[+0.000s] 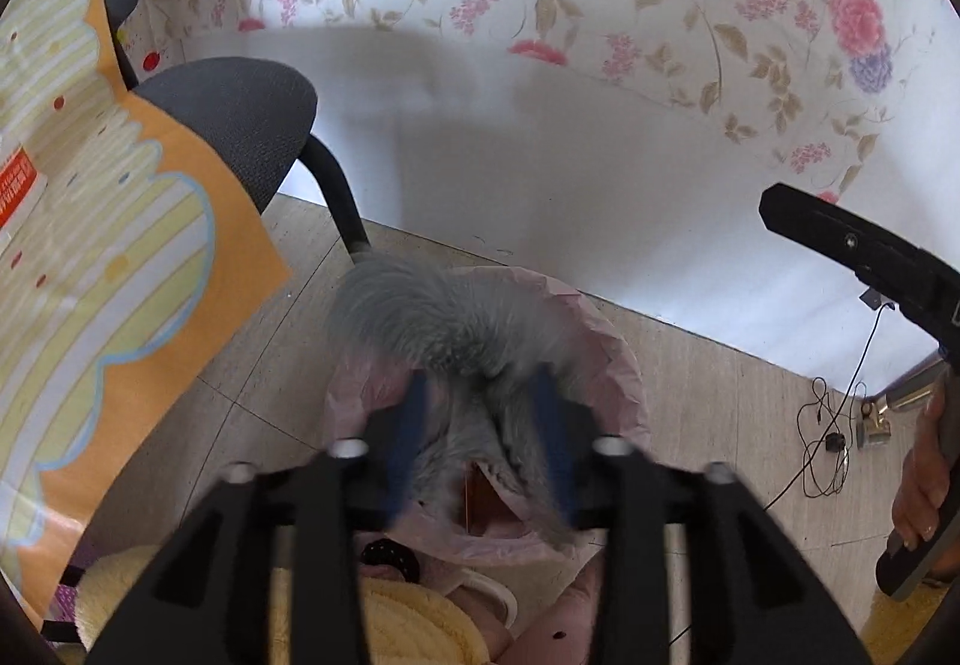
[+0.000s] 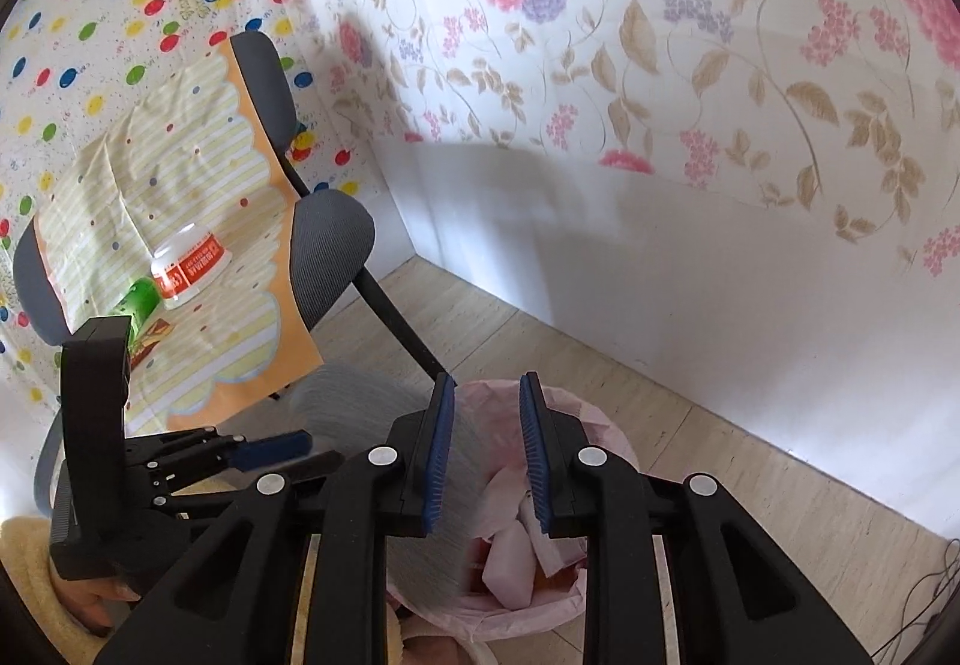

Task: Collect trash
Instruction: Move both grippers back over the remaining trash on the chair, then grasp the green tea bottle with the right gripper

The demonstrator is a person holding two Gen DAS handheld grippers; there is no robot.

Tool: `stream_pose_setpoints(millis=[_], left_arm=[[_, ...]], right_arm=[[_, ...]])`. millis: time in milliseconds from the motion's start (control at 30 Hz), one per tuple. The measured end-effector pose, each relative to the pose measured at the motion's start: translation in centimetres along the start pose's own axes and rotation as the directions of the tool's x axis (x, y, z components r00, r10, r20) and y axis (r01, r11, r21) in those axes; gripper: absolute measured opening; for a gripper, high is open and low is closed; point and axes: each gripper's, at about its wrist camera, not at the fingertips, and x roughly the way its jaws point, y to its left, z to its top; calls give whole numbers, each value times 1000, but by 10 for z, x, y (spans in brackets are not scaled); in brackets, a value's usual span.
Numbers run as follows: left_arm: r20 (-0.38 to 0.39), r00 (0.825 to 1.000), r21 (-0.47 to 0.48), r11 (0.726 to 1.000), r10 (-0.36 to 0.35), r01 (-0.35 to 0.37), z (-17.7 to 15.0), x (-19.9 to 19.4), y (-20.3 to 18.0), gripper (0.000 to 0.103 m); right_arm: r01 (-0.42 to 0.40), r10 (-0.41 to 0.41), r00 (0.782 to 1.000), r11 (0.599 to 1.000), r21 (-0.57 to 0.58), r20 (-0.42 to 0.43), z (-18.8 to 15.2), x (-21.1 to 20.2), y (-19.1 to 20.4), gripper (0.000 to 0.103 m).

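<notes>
Here, the left gripper point(image 1: 480, 443) hangs directly above the bin lined with a pale pink plastic bag point(image 1: 624, 365), a blurred grey fluffy piece of trash point(image 1: 444, 323) between its blue pads point(image 1: 414, 425). The blur leaves it unclear whether the pads pinch the fluff or have just let it go, so the grip cannot be told. The fluff's long axis runs from the pads away toward the bin's far rim, and it lies over the bin's mouth rather than beside it; the drop looks to be straight down.

In the right wrist view the right gripper point(image 2: 486, 449) hovers over the same bin with its pads parted and nothing between them. The left gripper is the nearer to the fluff. More trash, a white jar with an orange label point(image 2: 186, 269) and a green bottle point(image 2: 141, 305), lies well apart to the left on the striped yellow-and-orange paper sheet point(image 2: 198, 173) spread across the grey office chair point(image 2: 333, 239).
</notes>
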Motion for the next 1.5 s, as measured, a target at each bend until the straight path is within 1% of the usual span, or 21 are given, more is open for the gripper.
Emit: stream_pose_setpoints(millis=[33,100,167,300,433,600,700,733,833,900,933,1000,1033,1067,1133,1167,1200,1267,1367,1433,1500], left_arm=[[10,1000,-8,1000,5,-5,-1,-3,2,49],[33,999,-26,1000,9,-8,2,-10,6,49],[86,996,-57,998,21,-16,5,-27,15,49],[159,985,-98,994,66,-51,10,-54,31,49],[208,973,-126,989,101,-76,10,-82,47,49],[247,950,-168,974,193,-154,2,-119,71,49],[265,929,-227,953,258,-200,-7,-145,97,49],[271,919,-253,943,285,-218,-11,-156,109,49],[277,888,-314,907,368,-279,-21,-182,138,49],[274,859,-364,874,432,-323,-30,-203,162,49],[273,844,-385,857,461,-343,-34,-211,172,50],[260,809,-438,812,526,-387,-45,-231,197,53],[255,799,-459,795,545,-396,-50,-239,209,56],[245,785,-486,773,569,-408,-55,-249,223,59],[217,754,-529,724,620,-442,-65,-265,248,61],[196,735,-549,694,649,-466,-70,-272,261,61],[178,724,-561,673,667,-482,-74,-276,272,62],[130,703,-601,620,699,-504,-84,-287,301,62],[87,684,-642,566,725,-518,-97,-299,340,62],[57,678,-664,535,732,-522,-104,-302,362,62],[29,680,-680,513,733,-523,-109,-300,387,62]], right_arm=[[-4,4,1000,1000,2,-2,0,1,1,25],[-8,8,1000,1000,-2,1,1,1,3,25],[-9,10,1000,1000,-10,4,3,1,6,25],[-24,24,1000,999,-30,7,6,0,20,25],[-55,56,998,996,-67,12,14,0,43,25],[-128,132,991,981,-148,23,31,2,92,25],[-187,194,981,961,-205,12,40,8,128,25],[-211,218,976,950,-228,3,43,11,143,25],[-270,274,961,919,-287,-25,49,20,184,25],[-304,308,951,895,-326,-40,53,25,210,27],[-321,325,945,881,-346,-49,55,28,225,30],[-356,358,931,856,-376,-67,59,34,252,34],[-369,370,926,844,-389,-75,61,38,265,37],[-379,379,922,834,-400,-83,61,40,275,41],[-401,398,912,807,-433,-101,63,48,302,47],[-408,405,908,795,-449,-109,64,52,315,49],[-417,410,904,781,-465,-120,65,57,330,49],[-441,426,892,756,-484,-148,67,70,359,50],[-467,440,880,731,-497,-179,70,88,390,56],[-478,447,873,712,-514,-193,71,102,417,56],[-484,449,870,697,-529,-204,73,115,440,56]])
